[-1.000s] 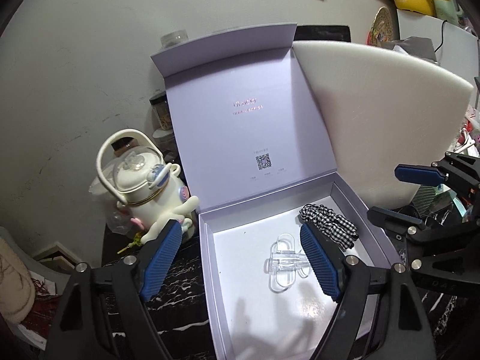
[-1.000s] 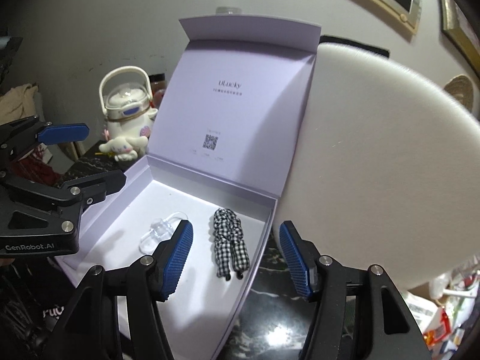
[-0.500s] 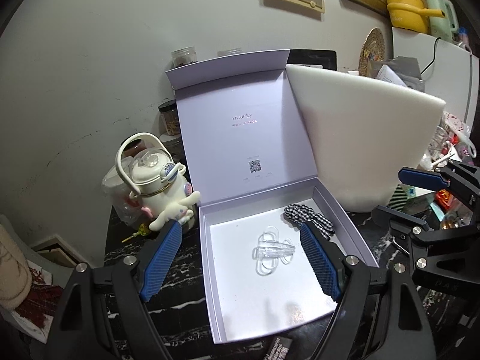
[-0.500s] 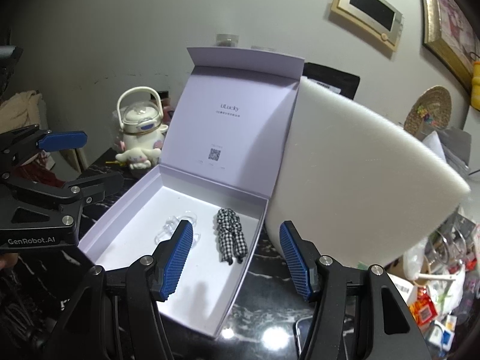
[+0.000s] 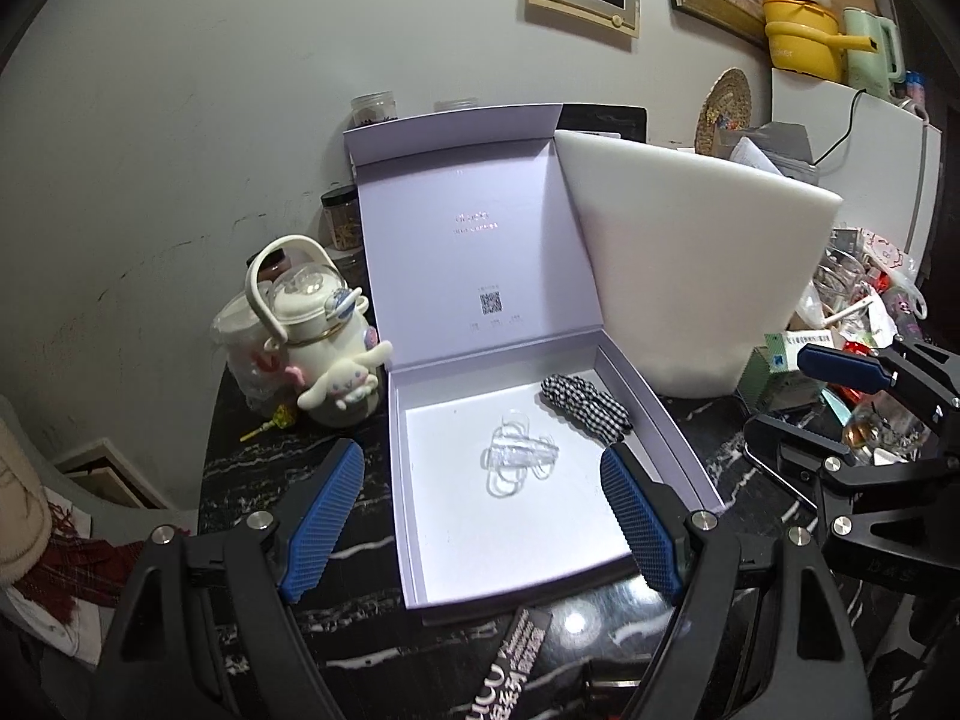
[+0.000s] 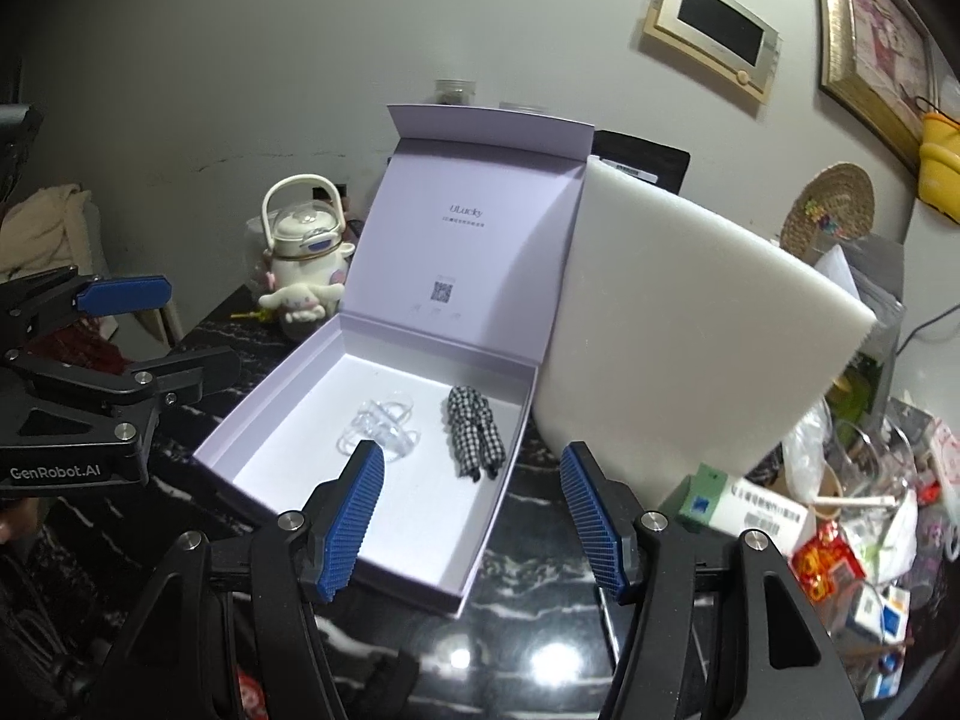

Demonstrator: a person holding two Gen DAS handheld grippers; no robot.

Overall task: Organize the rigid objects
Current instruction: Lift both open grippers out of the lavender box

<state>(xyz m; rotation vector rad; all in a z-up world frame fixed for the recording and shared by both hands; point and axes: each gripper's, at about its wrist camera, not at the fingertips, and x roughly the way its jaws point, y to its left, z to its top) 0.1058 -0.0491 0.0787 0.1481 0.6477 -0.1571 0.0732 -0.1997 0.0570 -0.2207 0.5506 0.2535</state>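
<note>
While both grippers hover with jaws apart and empty, the lilac box (image 5: 414,516) sits open.
Inside lie a clear hair clip (image 5: 519,459) and, beside it, a checked scrunchie (image 5: 585,405); left gripper (image 5: 480,531), right gripper (image 6: 474,516).

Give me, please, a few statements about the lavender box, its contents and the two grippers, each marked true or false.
1. The lavender box stands with its lid raised. True.
2. The checked scrunchie lies on the black table outside the box. False: it lies inside the box, near its right wall.
3. The clear hair clip lies in the box beside the scrunchie, apart from it. True.
4. The left gripper is shut on the clip. False: its fingers stand open and hold nothing.
5. The right gripper holds nothing between its open fingers. True.
6. The white foam slab lies flat inside the box. False: it stands outside, to the right of the lid.
</note>
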